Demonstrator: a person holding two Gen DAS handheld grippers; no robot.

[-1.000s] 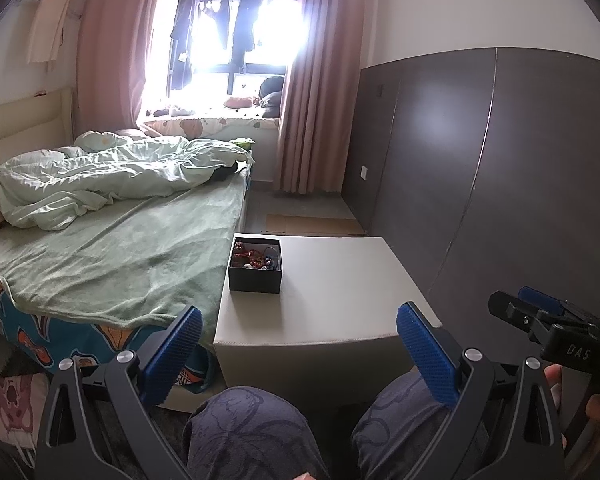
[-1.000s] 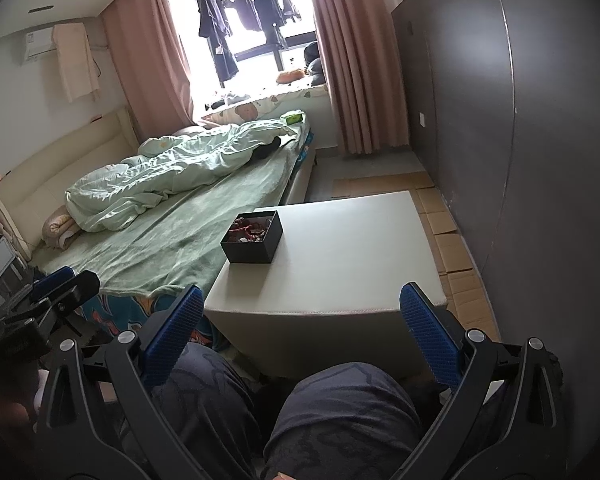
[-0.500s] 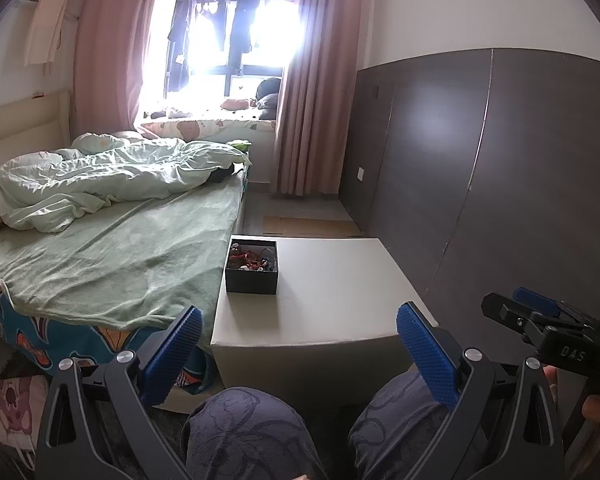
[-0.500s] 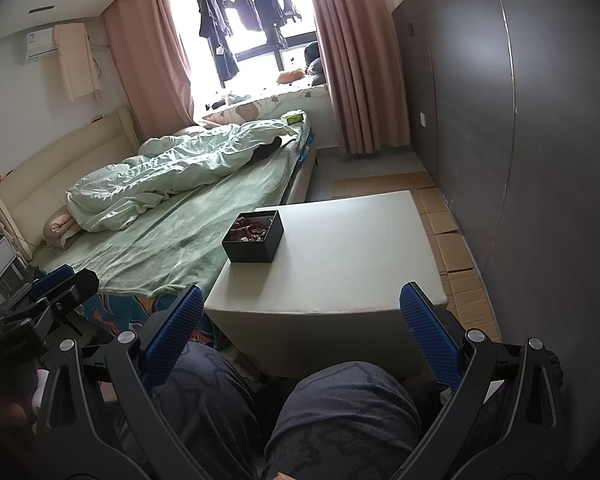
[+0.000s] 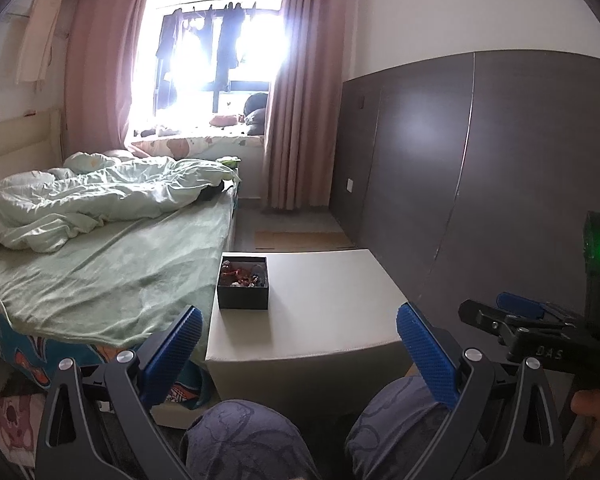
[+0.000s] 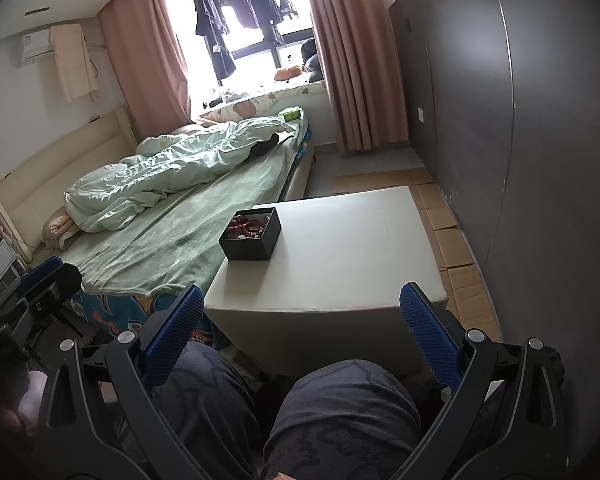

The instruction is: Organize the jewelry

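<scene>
A small black open box (image 5: 243, 285) holding a tangle of red and mixed jewelry sits at the left edge of a white low table (image 5: 324, 312). It also shows in the right wrist view (image 6: 250, 235) on the same table (image 6: 340, 264). My left gripper (image 5: 300, 344) is open and empty, held above my knees, short of the table. My right gripper (image 6: 302, 320) is open and empty too, also short of the table. The right gripper shows at the right edge of the left wrist view (image 5: 520, 320).
A bed with a green sheet and a rumpled quilt (image 5: 100, 248) runs along the table's left side. A dark panelled wall (image 5: 480, 180) is on the right. Cardboard sheets (image 6: 452, 248) lie on the floor between table and wall. My knees (image 6: 340, 408) are below the grippers.
The left wrist view has risen and tilted up a little, so the table and box sit lower and slightly farther. The right gripper has barely moved. Both stay open.
</scene>
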